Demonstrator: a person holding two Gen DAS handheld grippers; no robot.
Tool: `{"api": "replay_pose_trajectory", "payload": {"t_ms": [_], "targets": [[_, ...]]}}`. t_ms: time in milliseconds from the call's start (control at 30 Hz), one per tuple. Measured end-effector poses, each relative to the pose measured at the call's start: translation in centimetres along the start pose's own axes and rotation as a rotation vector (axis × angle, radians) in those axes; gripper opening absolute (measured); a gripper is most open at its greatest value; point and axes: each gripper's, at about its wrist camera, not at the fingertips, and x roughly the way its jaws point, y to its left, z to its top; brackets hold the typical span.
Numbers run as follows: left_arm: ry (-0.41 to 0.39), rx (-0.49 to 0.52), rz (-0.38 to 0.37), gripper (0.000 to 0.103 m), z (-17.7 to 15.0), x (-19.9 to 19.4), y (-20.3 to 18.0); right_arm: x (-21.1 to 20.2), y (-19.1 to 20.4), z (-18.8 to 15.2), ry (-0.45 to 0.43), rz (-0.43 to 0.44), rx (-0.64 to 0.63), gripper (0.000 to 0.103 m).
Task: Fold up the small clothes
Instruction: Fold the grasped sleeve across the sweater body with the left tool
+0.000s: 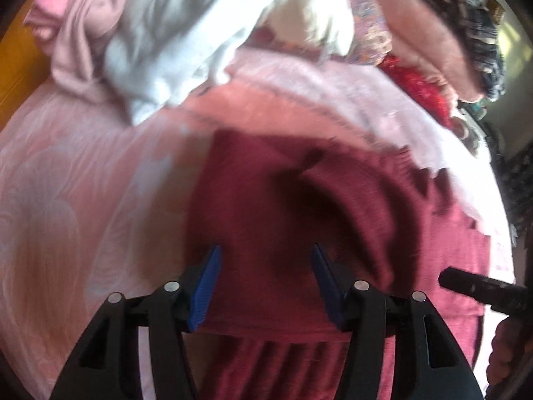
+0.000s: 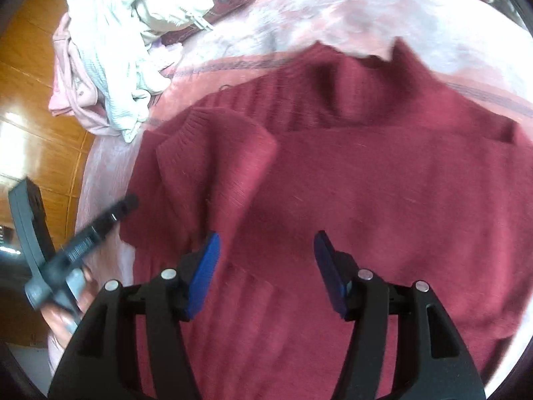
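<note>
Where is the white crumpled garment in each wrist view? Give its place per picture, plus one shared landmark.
Left wrist: white crumpled garment upper centre-left, on the bed.
Right wrist: white crumpled garment upper left, near the bed's edge.
Shared landmark: maroon sweater, spread below it in both.

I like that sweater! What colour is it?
The sweater is dark red, maroon. The right wrist view shows it best.

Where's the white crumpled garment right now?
In the right wrist view the white garment sits upper left on the pink bedcover, on a pale pink garment near the bed's edge, up-left of the maroon sweater.
</note>
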Motion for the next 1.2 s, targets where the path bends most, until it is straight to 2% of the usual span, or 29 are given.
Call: {"api": "replay_pose_trajectory", "payload": {"t_ms": [67,133,200,300,367,433,533,567,600,633,700,733,800,833,867,967,1067,1200], "targets": [[0.004,0.008,0.015,0.056,-0.3,0.8,0.0,1.5,0.3,0.7,0.010,0.015,0.032,0.058],[-0.002,0.029,0.024,0.056,-0.6,0.8,-0.2,2.3,0.2,0.9,0.015,0.057,0.057,0.043],[-0.020,0.051,0.033,0.056,-0.6,0.5,-0.6,3.0,0.4,0.9,0.029,0.107,0.049,0.011],[-0.049,0.061,0.031,0.056,-0.5,-0.3,-1.0,1.9,0.2,0.6,0.004,0.116,0.006,0.008],[-0.056,0.057,0.026,0.056,-0.2,-0.4,-1.0,0.2,-0.5,0.6,-0.024,0.109,0.010,0.008],[-0.054,0.064,0.025,0.056,-0.1,-0.2,-1.5,-1.5,-1.1,0.5,-0.048,0.053,-0.017,0.008],[-0.030,0.106,0.045,0.056,-0.4,0.8,-2.6,-2.2,-2.4,-0.2,-0.006,-0.129,-0.056,0.008],[-0.015,0.121,0.060,0.056,-0.5,1.2,-3.0,-1.9,-2.9,-0.3,0.008,-0.176,-0.060,0.011],[0.004,0.134,0.073,0.056,-0.6,1.9,-3.4,-1.6,-3.4,-0.4,0.016,-0.199,-0.066,0.019],[0.019,0.149,0.093,0.057,-0.8,2.6,-3.8,-1.4,-3.8,-0.5,0.013,-0.198,-0.068,0.023],[0.005,0.162,0.119,0.057,-1.1,3.0,-4.1,-1.8,-4.1,-0.5,0.009,-0.184,-0.064,0.025],[0.008,0.162,0.119,0.057,-1.0,3.0,-4.1,-2.4,-4.0,-0.4,-0.004,-0.189,-0.068,0.026],[0.013,0.141,0.098,0.057,-0.7,2.7,-3.8,-4.1,-3.3,-0.2,-0.071,-0.242,-0.099,0.038],[0.010,0.120,0.081,0.057,-0.5,2.4,-3.5,-5.0,-2.4,0.1,-0.110,-0.274,-0.126,0.041],[0.006,0.110,0.075,0.057,-0.4,2.2,-3.3,-5.3,-1.8,0.2,-0.121,-0.270,-0.138,0.044],[0.007,0.119,0.083,0.057,-0.1,2.4,-3.4,-4.4,0.0,0.7,-0.096,-0.194,-0.153,0.044],[0.029,0.131,0.105,0.058,-0.4,3.3,-3.7,-2.3,2.0,1.1,-0.071,-0.213,-0.191,0.043],[0.030,0.129,0.084,0.058,-0.1,3.4,-3.5,0.0,2.8,1.5,-0.033,-0.254,-0.197,0.046]]}}
